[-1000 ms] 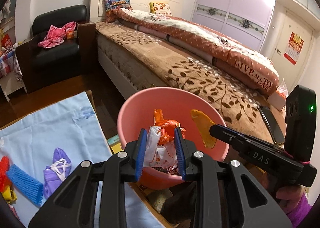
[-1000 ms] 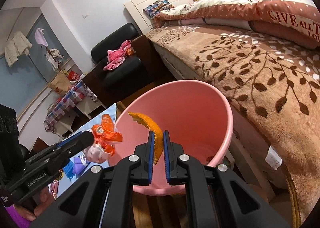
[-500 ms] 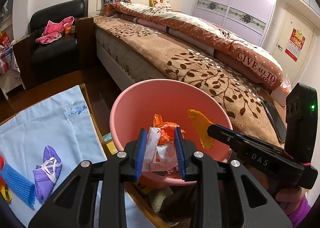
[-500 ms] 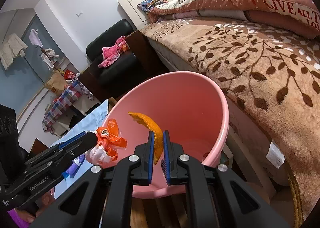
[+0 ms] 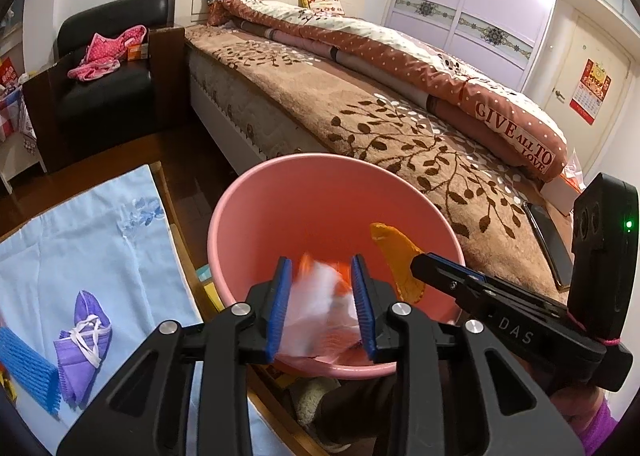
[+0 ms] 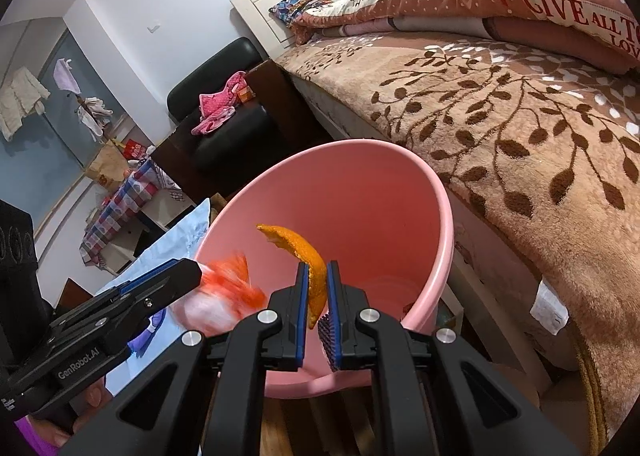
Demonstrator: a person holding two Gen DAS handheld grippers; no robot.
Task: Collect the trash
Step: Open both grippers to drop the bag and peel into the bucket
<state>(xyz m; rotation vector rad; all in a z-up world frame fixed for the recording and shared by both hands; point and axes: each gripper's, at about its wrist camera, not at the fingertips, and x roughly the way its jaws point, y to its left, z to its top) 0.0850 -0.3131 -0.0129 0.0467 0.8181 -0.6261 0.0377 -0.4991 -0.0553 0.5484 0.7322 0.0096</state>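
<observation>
Pink plastic fills the middle of both views: a round bin (image 5: pixel 240 216) stands on the floor between the bed (image 5: pixel 360 124) and the tabletop with its pale blue cloth (image 5: pixel 80 240). Both claws hang over its mouth.

In the left wrist view the left claw (image 5: pixel 322 304) has its blue pads spread wide, and a crumpled white and orange wrapper (image 5: pixel 320 308) sits blurred in the gap between them. Whether the pads touch it cannot be told from the blur. It lies over the near part of the bin's opening. From the right wrist view the same wrapper (image 6: pixel 228 292) shows as a smeared orange and white shape just off the tip of the left claw (image 6: pixel 188 276), above the bin's near rim (image 6: pixel 448 216).

The right claw (image 6: pixel 318 280) is pinched nearly closed on a curved strip of orange peel (image 6: pixel 304 252). The lower end of the peel is caught between the blue pads, and the rest arcs up and away over the bin's inside. In the left wrist view the peel (image 5: pixel 396 256) stands just ahead of the right claw (image 5: pixel 420 262), inside the outline of the bin.

On the blue cloth, well apart from the bin, lie a folded purple face mask (image 5: pixel 82 344) and a blue ribbed foam net (image 5: pixel 24 364). A dark phone (image 5: pixel 548 240) rests on the bed's brown leaf-patterned blanket.
</observation>
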